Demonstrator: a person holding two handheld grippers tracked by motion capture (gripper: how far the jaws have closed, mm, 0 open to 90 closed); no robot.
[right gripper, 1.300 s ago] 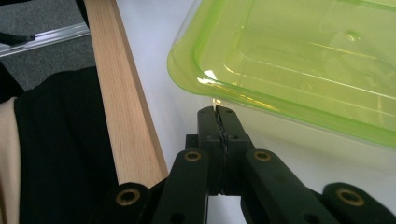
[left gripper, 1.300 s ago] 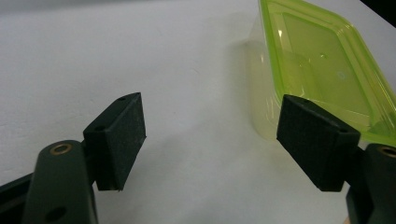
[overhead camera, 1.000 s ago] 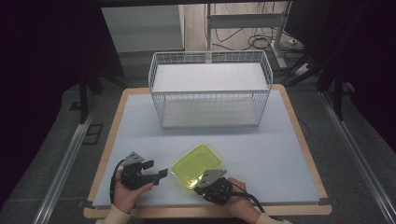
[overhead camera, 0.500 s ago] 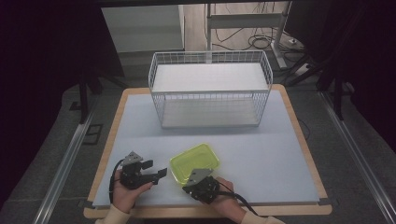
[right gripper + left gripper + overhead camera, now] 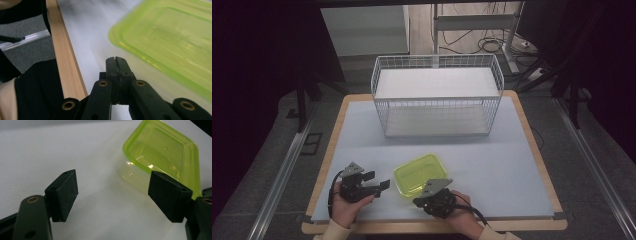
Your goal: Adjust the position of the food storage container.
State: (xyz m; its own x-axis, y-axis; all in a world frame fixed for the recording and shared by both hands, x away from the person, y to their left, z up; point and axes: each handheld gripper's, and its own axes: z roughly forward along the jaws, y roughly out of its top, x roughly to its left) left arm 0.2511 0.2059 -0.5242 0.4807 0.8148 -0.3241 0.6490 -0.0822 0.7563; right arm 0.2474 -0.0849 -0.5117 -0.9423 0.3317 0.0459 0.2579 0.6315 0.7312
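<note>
A lime-green plastic container [image 5: 420, 173] with its lid on lies on the pale table [image 5: 492, 165] near the front edge. My left gripper [image 5: 381, 183] rests just left of it, open, with nothing between its pads; in the left gripper view the container [image 5: 162, 152] sits ahead and to the right, behind the right pad [image 5: 168, 191]. My right gripper [image 5: 424, 192] is at the container's front edge, and in the right gripper view its jaws are pressed together beside the container's corner [image 5: 172, 35], holding nothing.
A white wire basket [image 5: 437, 95] stands at the back of the table. The table's wooden front rim [image 5: 66, 57] runs close to my right gripper. A black-gloved hand [image 5: 37, 85] shows in the right gripper view. Floor rails and cables lie around the table.
My right gripper has swung leftward along the container's front edge and now points toward its near-left corner. The container and the left gripper have kept their places.
</note>
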